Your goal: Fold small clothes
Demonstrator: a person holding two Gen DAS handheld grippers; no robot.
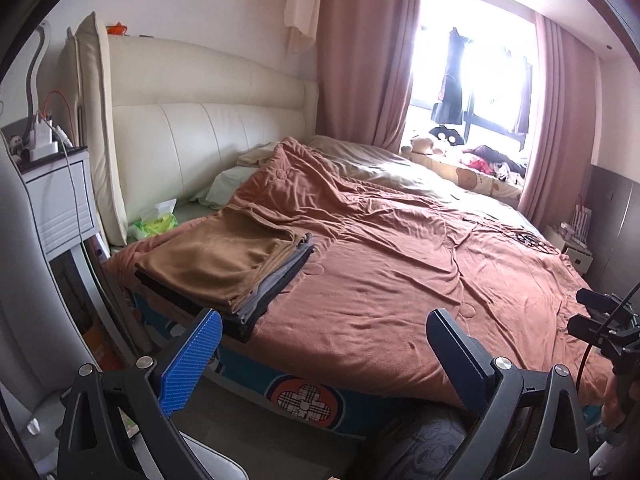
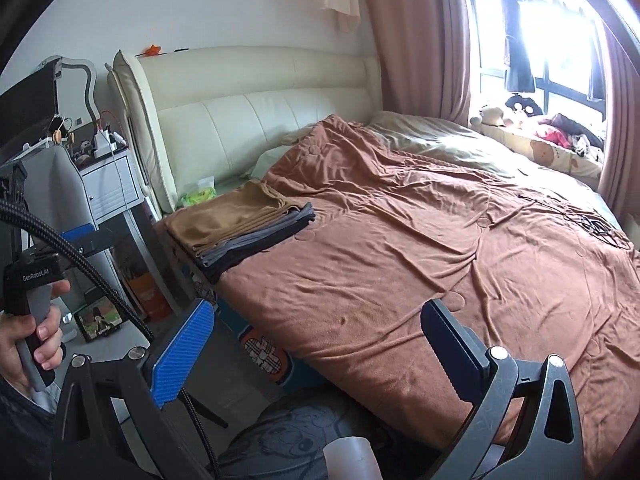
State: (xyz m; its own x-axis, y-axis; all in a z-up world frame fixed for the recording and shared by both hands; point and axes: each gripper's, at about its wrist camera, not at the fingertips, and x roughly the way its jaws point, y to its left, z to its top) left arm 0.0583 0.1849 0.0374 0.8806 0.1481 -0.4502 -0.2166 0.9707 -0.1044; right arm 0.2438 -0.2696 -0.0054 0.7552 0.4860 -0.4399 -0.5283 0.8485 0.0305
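A stack of folded clothes (image 1: 228, 268), tan on top with grey and black layers under it, lies on the near left corner of the rust-brown bedspread (image 1: 400, 280). It also shows in the right wrist view (image 2: 240, 228). My left gripper (image 1: 324, 332) is open and empty, held off the bed's near edge, to the right of the stack. My right gripper (image 2: 316, 320) is open and empty, over the bed's near edge. The left gripper's handle (image 2: 32, 292) shows in a hand at the far left.
A cream padded headboard (image 1: 208, 120) stands behind the bed. A white nightstand (image 1: 60, 200) with chargers is at the left. A green tissue pack (image 1: 156, 222) lies near the pillow. Pink curtains (image 1: 360, 60) frame a bright window with toys on its sill. Black cables (image 1: 528, 236) lie on the bed's far right.
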